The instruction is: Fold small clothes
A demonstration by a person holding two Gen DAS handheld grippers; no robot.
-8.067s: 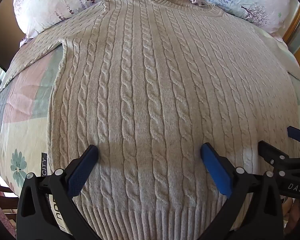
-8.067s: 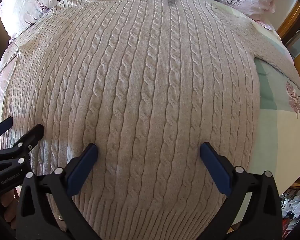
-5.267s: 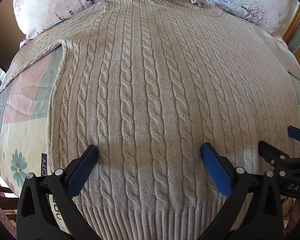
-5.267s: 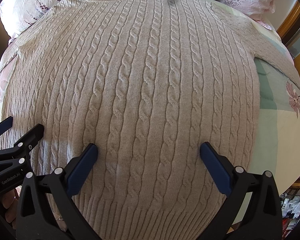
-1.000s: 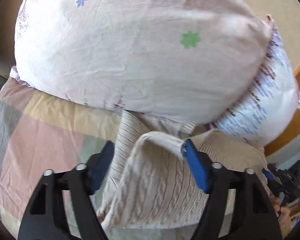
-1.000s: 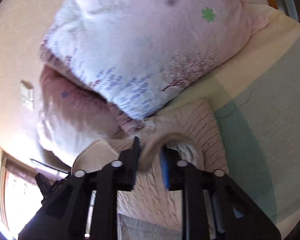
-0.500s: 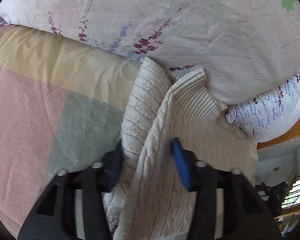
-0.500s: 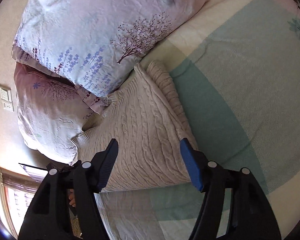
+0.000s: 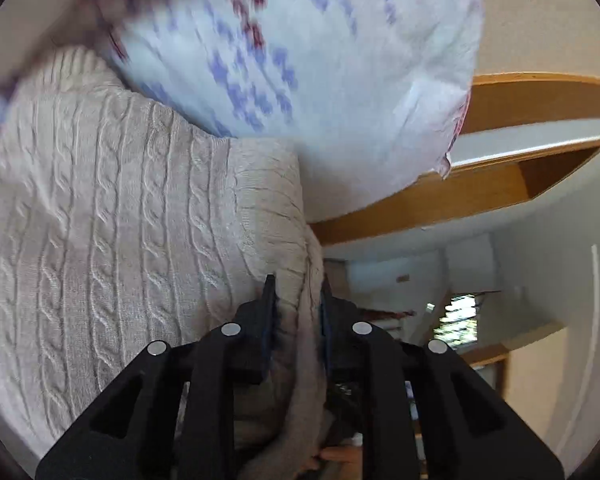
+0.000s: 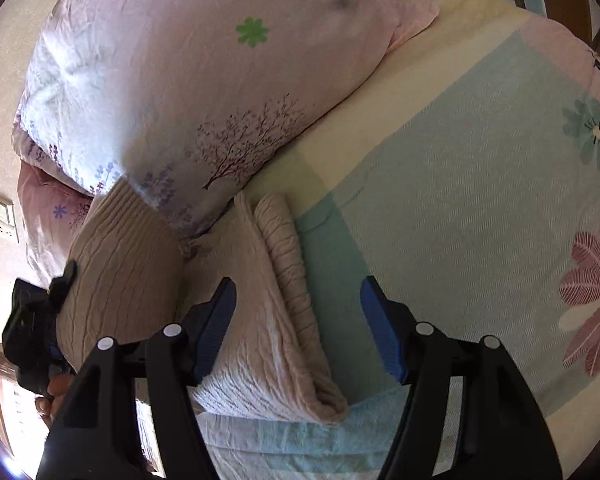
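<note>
Since half a second ago: the left gripper [image 9: 296,312] is now clamping down on a bunched edge of the sweater [image 9: 112,240], where before its jaws were only straddling the fabric, half open.
Left gripper now: pressed together on a thick roll of knit, blue pads nearly meeting around it.
Right gripper [image 10: 298,320]: hanging spread wide over the sweater's right fold, holding nothing, same as a moment back.
Sweater location: sitting up at the head of the bed, tucked against the pillows; in the right wrist view it's running from about 9 o'clock down to 6 o'clock, with the folded-in sleeve [image 10: 292,280] lying along its right edge.
What's changing: the left side is getting lifted, so the knit is arching up at 9 o'clock in the right view, with the left tool showing dark beside it.
What that means: I'm guessing the left-side fold is underway while the right side is already laid in, so we're roughly midway, with the final halving still to come.
Surface: a soft bedsheet [image 10: 460,200] in pastel blocks with flower prints, so the fabric is probably sinking a bit instead of sliding.
Pillows: the floral pillow [image 10: 188,92] is touching the sweater's top edge at 12 o'clock.
Room: the left view is blurring; a wooden bed frame [image 9: 480,184] is showing at 3 o'clock, pale walls beyond.
</note>
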